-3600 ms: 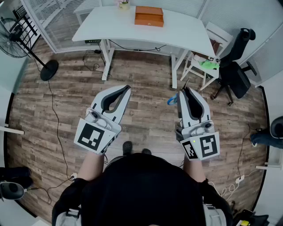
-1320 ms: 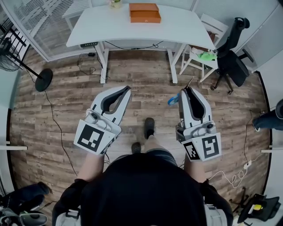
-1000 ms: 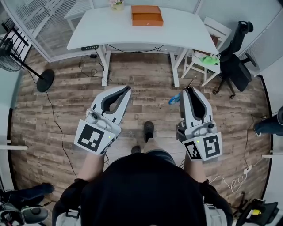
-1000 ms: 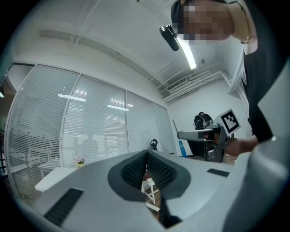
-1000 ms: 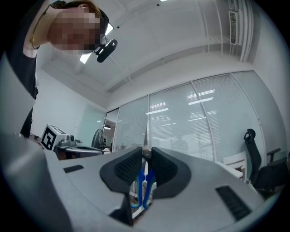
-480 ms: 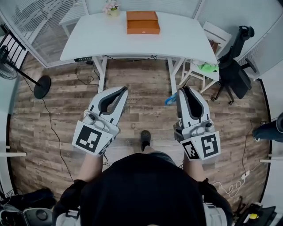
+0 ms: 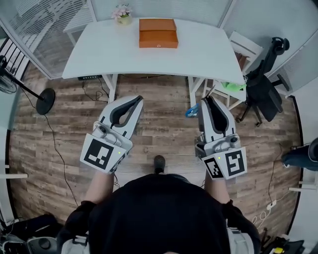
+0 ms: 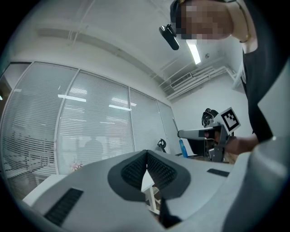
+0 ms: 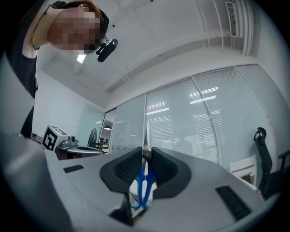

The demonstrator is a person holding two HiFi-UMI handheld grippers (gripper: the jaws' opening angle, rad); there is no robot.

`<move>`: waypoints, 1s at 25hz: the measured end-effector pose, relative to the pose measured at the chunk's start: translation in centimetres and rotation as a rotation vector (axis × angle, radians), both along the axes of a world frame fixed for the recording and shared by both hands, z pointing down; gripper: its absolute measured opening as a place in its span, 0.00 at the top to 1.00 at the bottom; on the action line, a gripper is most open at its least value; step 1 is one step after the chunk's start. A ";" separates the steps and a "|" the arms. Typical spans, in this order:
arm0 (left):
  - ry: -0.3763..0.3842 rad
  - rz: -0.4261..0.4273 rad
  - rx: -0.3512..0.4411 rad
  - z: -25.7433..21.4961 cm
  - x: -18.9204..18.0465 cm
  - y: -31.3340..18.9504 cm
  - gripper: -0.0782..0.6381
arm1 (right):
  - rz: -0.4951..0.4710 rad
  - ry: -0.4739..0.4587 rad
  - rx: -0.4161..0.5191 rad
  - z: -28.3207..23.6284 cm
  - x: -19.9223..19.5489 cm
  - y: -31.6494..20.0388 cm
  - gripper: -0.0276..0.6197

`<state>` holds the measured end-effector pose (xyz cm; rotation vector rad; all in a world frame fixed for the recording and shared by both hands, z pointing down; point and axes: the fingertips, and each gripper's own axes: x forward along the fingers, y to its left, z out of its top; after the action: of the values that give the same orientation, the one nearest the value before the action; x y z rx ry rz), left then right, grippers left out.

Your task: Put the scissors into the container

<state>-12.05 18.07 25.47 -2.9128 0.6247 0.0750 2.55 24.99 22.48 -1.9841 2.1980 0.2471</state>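
The scissors [image 7: 191,111] have blue handles and thin metal blades. My right gripper [image 7: 204,99] is shut on them at the pivot, with the handles hanging left of the jaws. In the right gripper view the blue handles of the scissors [image 9: 142,189] show below the closed pads and the blade points up past my right gripper [image 9: 147,155]. My left gripper [image 7: 138,98] is shut with nothing in it; its pads meet at the tip of my left gripper [image 8: 147,157]. The orange box-shaped container [image 7: 158,32] sits closed on the white table [image 7: 208,49], well ahead of both grippers.
A small flower pot [image 7: 122,14] stands at the table's back left. A white chair [image 7: 233,47] and a black office chair [image 7: 266,84] stand to the right. A standing fan's base [image 7: 45,94] and cables lie on the wooden floor at the left.
The person has walked toward the table, so the table and orange container sit lower and nearer in view. Both grippers keep the same pose, with the scissors still held.
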 end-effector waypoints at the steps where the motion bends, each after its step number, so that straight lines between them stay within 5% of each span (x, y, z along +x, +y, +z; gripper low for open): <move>1: -0.002 -0.003 0.006 -0.1 0.4 -0.5 0.87 | -0.003 0.000 0.002 0.0 0.5 -0.5 0.85; 12: 0.010 -0.045 -0.007 0.3 5.1 -4.1 0.87 | -0.046 -0.003 0.010 0.0 5.3 -4.8 0.85; 25: -0.002 -0.056 -0.037 1.2 5.6 -5.4 0.87 | -0.064 0.051 -0.018 1.0 4.8 -6.5 0.85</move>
<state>-6.41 12.66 26.69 -2.9283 0.7150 0.0539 7.32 18.48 23.46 -1.9327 2.2985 0.2729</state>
